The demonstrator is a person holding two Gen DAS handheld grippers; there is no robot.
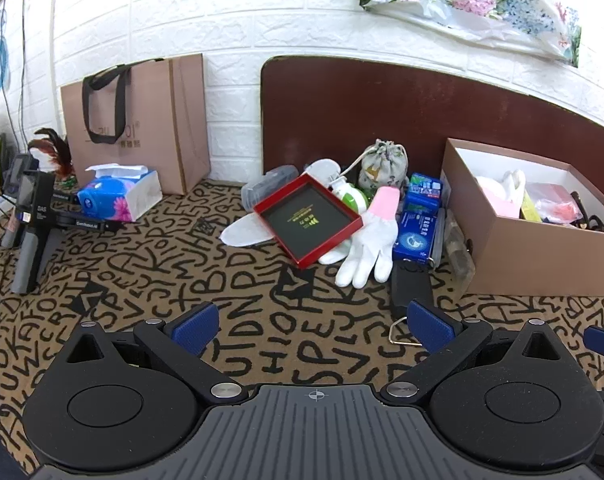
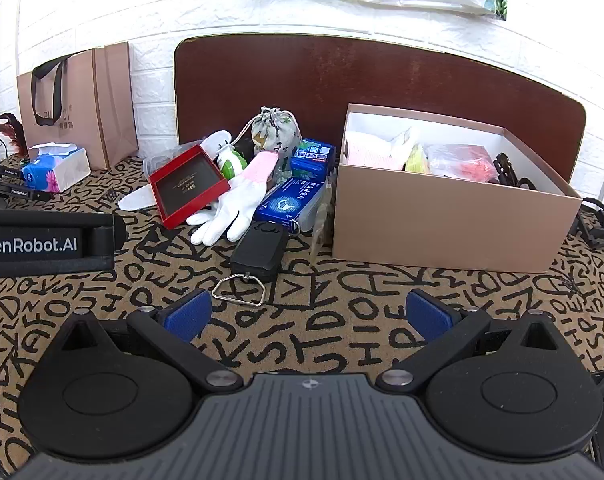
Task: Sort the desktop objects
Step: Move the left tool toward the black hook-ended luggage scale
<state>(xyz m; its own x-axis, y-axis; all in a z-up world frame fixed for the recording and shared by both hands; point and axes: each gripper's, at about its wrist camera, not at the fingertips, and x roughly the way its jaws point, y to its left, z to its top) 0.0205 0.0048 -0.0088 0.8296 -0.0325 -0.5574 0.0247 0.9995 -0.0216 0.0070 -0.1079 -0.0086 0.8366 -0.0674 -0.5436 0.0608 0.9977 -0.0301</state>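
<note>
A pile of objects lies mid-table: a red tray-like box (image 1: 308, 220) (image 2: 188, 186), a white glove with pink cuff (image 1: 368, 240) (image 2: 238, 200), blue packets (image 1: 418, 224) (image 2: 292, 198), a patterned drawstring pouch (image 1: 384, 164) (image 2: 276, 130), a green-and-white bottle (image 1: 348, 194) (image 2: 230, 160) and a black device with a metal ring (image 1: 410, 284) (image 2: 260, 250). A brown open box (image 1: 542, 256) (image 2: 454, 220) holding several items stands to the right. My left gripper (image 1: 310, 326) is open and empty, short of the pile. My right gripper (image 2: 308, 318) is open and empty, just short of the black device.
A brown paper bag (image 1: 138, 120) (image 2: 78, 108) and a tissue pack (image 1: 120, 196) (image 2: 56, 170) stand at the back left. A spare gripper on a stand (image 1: 32, 216) is at the far left. A dark board (image 1: 422, 116) leans on the brick wall.
</note>
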